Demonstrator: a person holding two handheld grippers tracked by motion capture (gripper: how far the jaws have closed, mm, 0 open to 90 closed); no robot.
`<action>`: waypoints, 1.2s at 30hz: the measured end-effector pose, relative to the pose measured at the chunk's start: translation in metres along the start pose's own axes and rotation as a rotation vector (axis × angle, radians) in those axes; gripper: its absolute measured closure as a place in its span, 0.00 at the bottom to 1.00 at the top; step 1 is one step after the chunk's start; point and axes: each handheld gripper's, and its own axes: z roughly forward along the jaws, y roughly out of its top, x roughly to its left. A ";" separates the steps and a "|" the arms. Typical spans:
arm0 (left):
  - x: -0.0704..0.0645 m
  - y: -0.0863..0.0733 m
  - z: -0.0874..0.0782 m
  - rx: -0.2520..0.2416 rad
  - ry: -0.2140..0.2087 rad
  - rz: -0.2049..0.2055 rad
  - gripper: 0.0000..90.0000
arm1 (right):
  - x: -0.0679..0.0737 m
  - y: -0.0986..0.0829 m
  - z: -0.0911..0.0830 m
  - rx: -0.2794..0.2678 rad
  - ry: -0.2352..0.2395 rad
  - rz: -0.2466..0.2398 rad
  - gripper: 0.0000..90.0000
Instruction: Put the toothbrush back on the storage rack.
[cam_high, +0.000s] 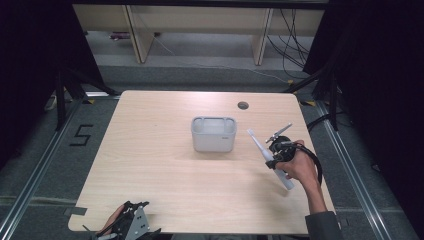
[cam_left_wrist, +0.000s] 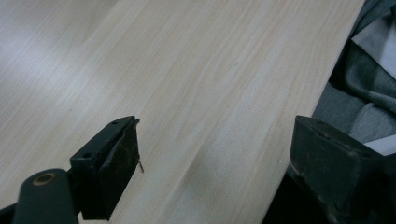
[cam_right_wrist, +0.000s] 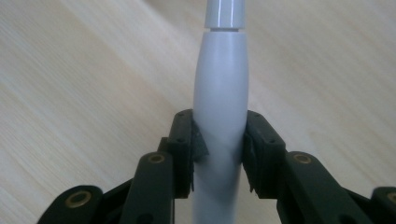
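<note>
The pale grey electric toothbrush (cam_high: 270, 158) is held tilted, just right of the bin (cam_high: 213, 134).

A light wooden table (cam_high: 165, 200) with rounded corners stands on grey floor. A grey rectangular container (cam_high: 213, 134) sits on it, slightly toward the far edge from centre. A round cable hole (cam_high: 243, 105) lies near the far edge.
</note>
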 end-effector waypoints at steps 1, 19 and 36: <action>0.001 0.000 0.000 0.005 -0.008 0.001 0.17 | -0.001 0.000 -0.004 -0.043 -0.006 0.007 0.75; 0.000 0.000 0.000 -0.005 0.003 -0.003 0.17 | 0.009 0.002 -0.018 -0.445 -0.026 0.055 0.75; 0.000 0.000 0.000 -0.004 0.010 -0.001 0.17 | 0.014 0.014 -0.018 -0.572 0.008 0.044 0.75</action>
